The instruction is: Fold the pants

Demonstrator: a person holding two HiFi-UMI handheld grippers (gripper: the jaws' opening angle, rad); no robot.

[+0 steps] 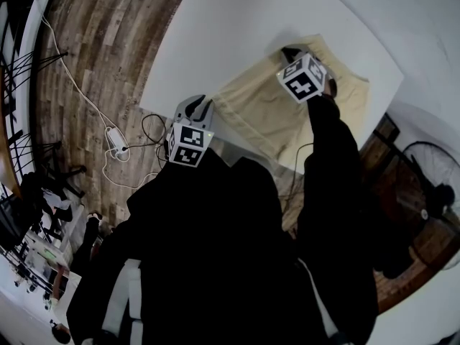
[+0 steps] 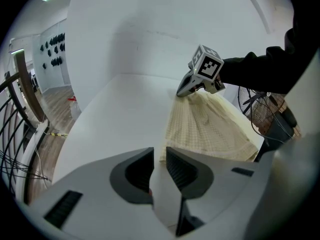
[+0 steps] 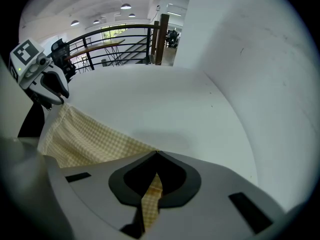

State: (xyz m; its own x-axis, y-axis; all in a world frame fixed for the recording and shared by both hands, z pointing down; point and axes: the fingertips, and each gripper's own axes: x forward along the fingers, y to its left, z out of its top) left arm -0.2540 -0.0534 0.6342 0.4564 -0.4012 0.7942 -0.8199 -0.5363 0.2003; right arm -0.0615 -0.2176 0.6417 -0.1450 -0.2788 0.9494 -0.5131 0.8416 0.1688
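**Q:** Where are the pants?

**Me:** The pale yellow checked pants lie flat on the near right part of the white table. Their near border runs close along the table's near edge, and one end reaches towards its right edge.

**Q:** What is in your right gripper?

**Me:** My right gripper is at the far side of the cloth. Its jaws are closed on a pinch of it, and a strip of the check runs up between the pads.

**Q:** And your left?

**Me:** My left gripper sits at the near left corner of the pants, pointing down at the table. Its jaws stand a narrow gap apart with only white tabletop between the pads. The cloth's corner lies just past the tips, and I can't tell whether they touch it.

**Q:** How much room is there?

**Me:** A broad stretch of tabletop opens to the left of the pants and beyond them, as far as the white wall along the far side. On the near side the table drops off to a wooden floor, where cables trail on the left. A floor fan stands off the right edge.
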